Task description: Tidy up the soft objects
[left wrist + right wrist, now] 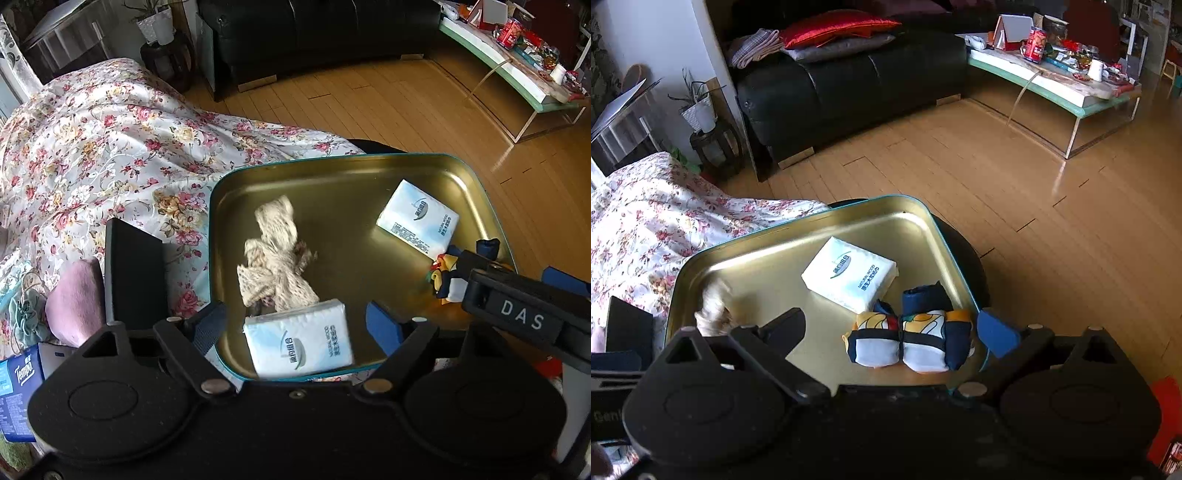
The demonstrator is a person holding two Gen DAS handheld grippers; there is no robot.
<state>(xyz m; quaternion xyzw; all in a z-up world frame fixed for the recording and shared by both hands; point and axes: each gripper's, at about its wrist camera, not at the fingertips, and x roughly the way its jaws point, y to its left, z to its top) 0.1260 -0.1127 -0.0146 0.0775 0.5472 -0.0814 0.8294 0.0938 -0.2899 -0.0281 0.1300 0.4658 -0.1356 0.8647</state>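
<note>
A gold tin tray with a teal rim [369, 159] [798, 221] holds the soft things. A white tissue pack [299, 338], blurred, lies at the tray's near edge between the fingers of my left gripper [295, 308]; small gaps show on both sides, so it is open. A cream knitted cloth [275, 258] [714, 302] lies mid-tray, and a second tissue pack [417, 218] [849, 273] sits farther back. A rolled colourful fabric bundle [908, 339] [445, 282] rests between the fingers of my right gripper [891, 314] [524, 264]. That gripper is open, its left finger well apart from the bundle.
A floral cloth [110, 147] covers the surface left of the tray. On it lie a black slab [133, 273], a pink soft item [75, 302] and a blue Tempo pack [18, 384]. The tray's far corner overhangs a wooden floor [1034, 184]. Beyond are a black sofa [849, 92] and a coffee table [1071, 99].
</note>
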